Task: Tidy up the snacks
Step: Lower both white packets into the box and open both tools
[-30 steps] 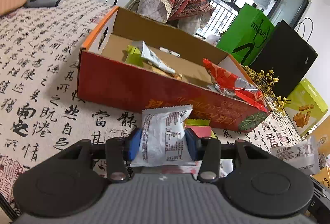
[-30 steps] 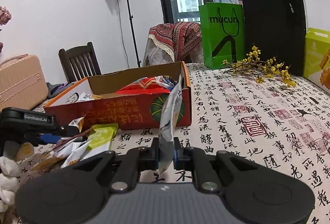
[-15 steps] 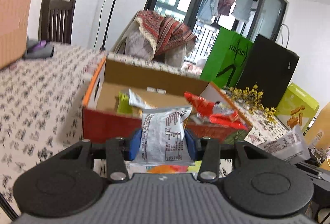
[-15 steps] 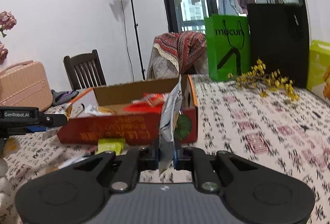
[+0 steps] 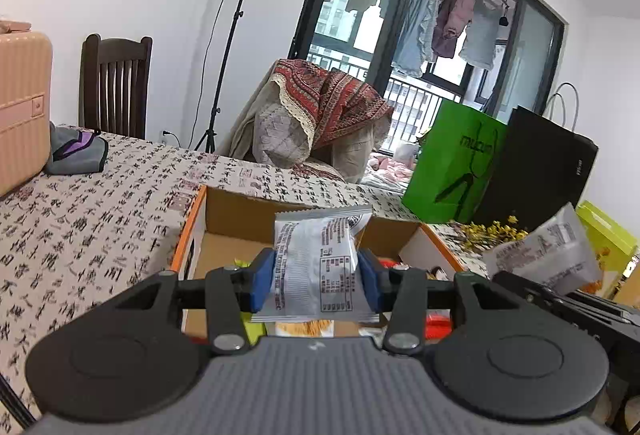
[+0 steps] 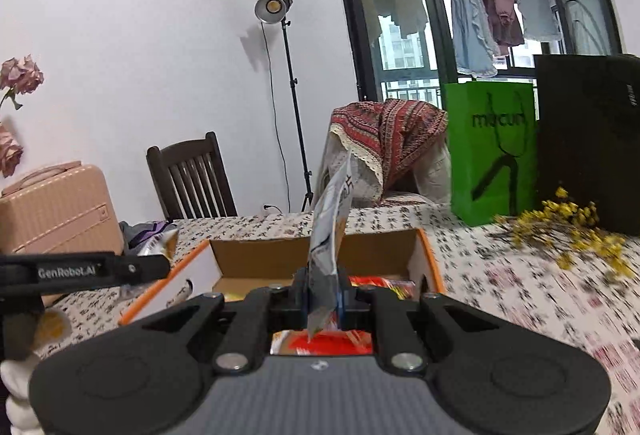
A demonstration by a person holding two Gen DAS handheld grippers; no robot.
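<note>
My left gripper [image 5: 316,285] is shut on a white snack packet [image 5: 318,267] printed with small text, its blue pads pressing both sides. It hovers over the near edge of the open orange cardboard box [image 5: 240,207]. My right gripper [image 6: 323,299] is shut on a thin silver-white packet [image 6: 330,231] held edge-on and upright, above the same box [image 6: 256,259]. Red wrappers [image 6: 376,281] lie inside the box. The right gripper with its packet [image 5: 540,259] shows at the right of the left wrist view; the left gripper [image 6: 80,269] reaches in at the left of the right wrist view.
The table carries a calligraphy-print cloth [image 5: 100,215]. A pink suitcase [image 5: 20,107] and a grey pouch [image 5: 76,151] sit at the far left. A green bag [image 6: 492,151], a black bag [image 6: 588,139] and yellow dried flowers [image 6: 572,231] stand right of the box. A chair [image 6: 192,175] stands behind.
Both grippers have risen with their packets and come over the box; its red front wall has dropped out of sight below them. The right gripper has also moved toward the box.
</note>
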